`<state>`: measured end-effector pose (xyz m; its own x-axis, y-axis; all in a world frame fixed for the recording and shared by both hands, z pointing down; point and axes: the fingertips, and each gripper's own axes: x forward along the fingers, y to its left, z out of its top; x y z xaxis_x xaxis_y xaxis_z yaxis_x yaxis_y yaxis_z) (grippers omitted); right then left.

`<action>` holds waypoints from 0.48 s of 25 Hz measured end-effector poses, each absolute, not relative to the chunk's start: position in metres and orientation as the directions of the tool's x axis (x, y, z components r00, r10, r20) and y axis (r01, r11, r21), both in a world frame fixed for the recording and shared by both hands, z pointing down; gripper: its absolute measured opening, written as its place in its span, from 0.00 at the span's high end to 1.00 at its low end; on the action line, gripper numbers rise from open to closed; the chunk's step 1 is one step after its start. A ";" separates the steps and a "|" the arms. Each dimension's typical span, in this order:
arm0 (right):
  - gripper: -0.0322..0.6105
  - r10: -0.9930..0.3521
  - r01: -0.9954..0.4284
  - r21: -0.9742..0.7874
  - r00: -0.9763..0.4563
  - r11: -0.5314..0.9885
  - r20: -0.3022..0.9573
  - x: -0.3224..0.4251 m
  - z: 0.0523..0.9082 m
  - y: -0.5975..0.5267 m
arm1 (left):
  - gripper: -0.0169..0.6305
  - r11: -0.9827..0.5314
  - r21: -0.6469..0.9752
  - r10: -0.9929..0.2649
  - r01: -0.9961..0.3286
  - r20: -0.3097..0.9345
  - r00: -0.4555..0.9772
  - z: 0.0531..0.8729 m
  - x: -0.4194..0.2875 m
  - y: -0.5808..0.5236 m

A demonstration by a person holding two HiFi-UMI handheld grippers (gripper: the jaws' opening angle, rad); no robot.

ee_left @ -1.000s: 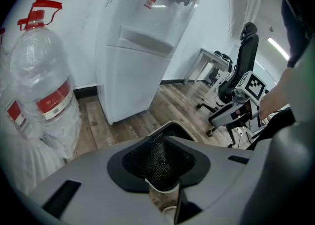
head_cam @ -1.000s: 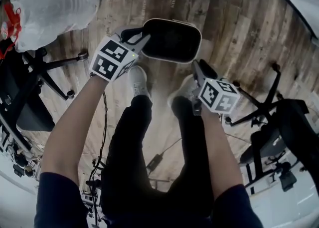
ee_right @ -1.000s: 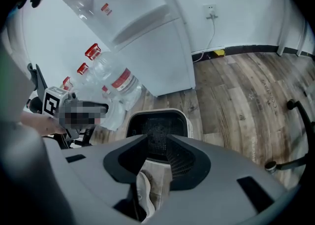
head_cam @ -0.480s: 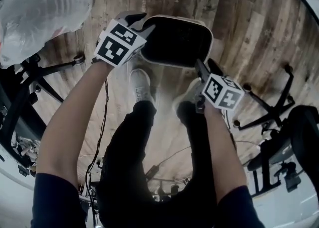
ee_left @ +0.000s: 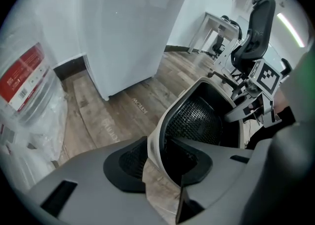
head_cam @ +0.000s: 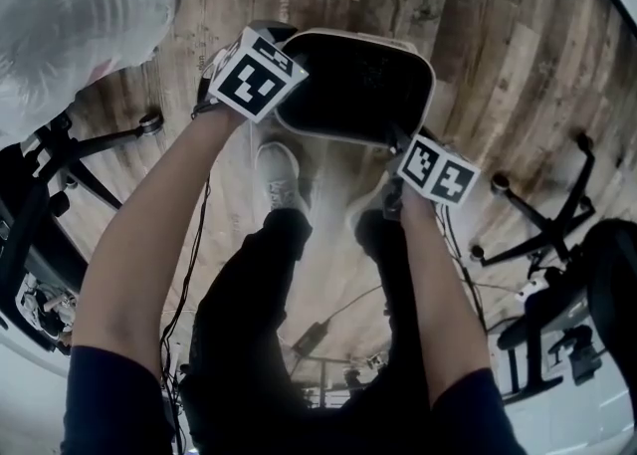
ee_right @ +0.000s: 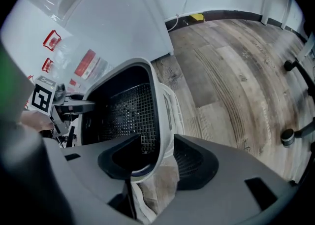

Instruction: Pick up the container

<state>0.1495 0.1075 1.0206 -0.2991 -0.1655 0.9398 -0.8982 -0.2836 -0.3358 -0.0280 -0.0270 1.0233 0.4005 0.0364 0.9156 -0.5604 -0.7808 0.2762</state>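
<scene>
— Wood planks (head_cam: pixel 498 55) lie below you, with a clear plastic bag (head_cam: pixel 80 15) at 10 o'clock and a chair base (head_cam: pixel 542 224) at 3 o'clock. Your container (head_cam: pixel 353 85), white-rimmed with black mesh inside, is at 12 o'clock, just past your shoes (head_cam: pixel 279 174). A white cabinet (ee_left: pixel 128 32) stands beyond it.

— Agreed. Your left gripper (ee_left: pixel 158 160) is at the container's rim, at about 10 o'clock of it, and points steeply down. One jaw is outside the wall and the other inside, so the rim stands between them. Those jaws have just been closing, yet they are apart, and I see no pad pressing on the rim.

— Your right gripper (ee_right: pixel 165 157) straddles the opposite rim, at about 5 o'clock of the container. It is the same there: one jaw is inside over the mesh, one is outside, and the white wall is between them. Its jaws have just been opening and stand wide apart, not clamped on the wall.

— So you grip nothing with either one. The container's rim is between each pair of jaws, but loose. Does its base rest on the planks?

— That I cannot tell you. In every view your grippers and the rim cover the bottom.
</scene>
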 end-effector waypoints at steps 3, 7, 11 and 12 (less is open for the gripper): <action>0.68 -0.151 -0.890 -0.327 -0.294 -0.318 0.944 0.153 1.031 0.110 | 0.79 -0.781 0.277 0.041 -0.560 0.917 0.396 1.028 -0.025 -0.027; 0.73 -0.134 -0.894 -0.307 -0.278 -0.326 0.951 0.154 1.036 0.108 | 0.80 -0.775 0.277 0.047 -0.568 0.921 0.386 1.031 -0.024 -0.029; 0.78 -0.121 -0.888 -0.290 -0.264 -0.356 0.957 0.156 1.037 0.108 | 0.85 -0.744 0.264 0.034 -0.613 0.932 0.360 1.031 -0.027 -0.030; 0.78 -0.117 -0.887 -0.285 -0.260 -0.364 0.958 0.157 1.037 0.109 | 0.85 -0.741 0.263 0.036 -0.618 0.935 0.354 1.031 -0.027 -0.029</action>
<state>0.1570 0.1090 1.0370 -0.2604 -0.1165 0.9584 -0.8868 -0.3638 -0.2851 -0.0272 -0.0289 1.0308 0.3538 0.0361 0.9346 -0.6182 -0.7408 0.2626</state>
